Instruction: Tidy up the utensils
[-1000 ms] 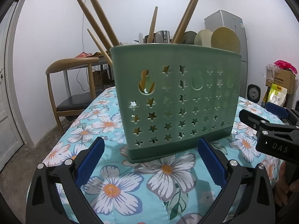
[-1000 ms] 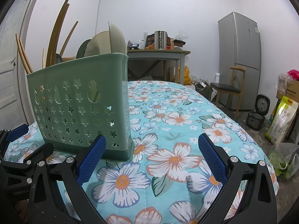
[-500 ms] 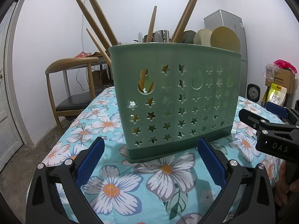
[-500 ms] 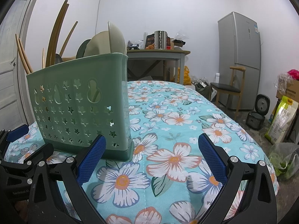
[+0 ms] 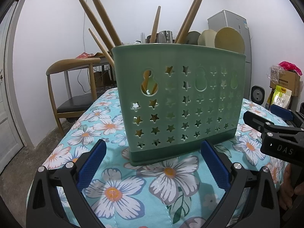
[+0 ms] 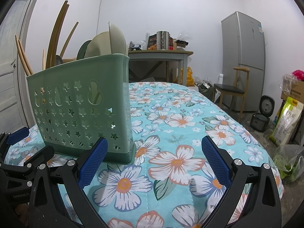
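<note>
i am looking along both handheld grippers at a green utensil caddy (image 5: pixel 178 102) standing upright on a table covered by a turquoise floral cloth (image 6: pixel 190 125). in the left wrist view the caddy fills the middle of the frame, its star-punched wall facing me, and the left gripper (image 5: pixel 152 163) sits low in the frame with its blue-padded fingers spread wide, holding nothing, just short of the caddy's base. wooden chopsticks (image 5: pixel 100 20) lean out of the caddy's compartment at the upper left of that frame, and pale spoons (image 5: pixel 228 39) stand bowl-up at the upper right. the right gripper (image 6: pixel 153 161) is likewise wide apart and empty; in its view the caddy stands at the left of the frame and only bare cloth lies between its fingers. i see no loose utensil anywhere on the cloth in either view, so i judge the sorting is at or near its end, with everything visible already standing in the caddy. whether each piece is in its proper compartment i cannot tell from outside. the next move, as i read it, calls for either scanning for anything left out of view or drawing both grippers away without nudging the light caddy.
</note>
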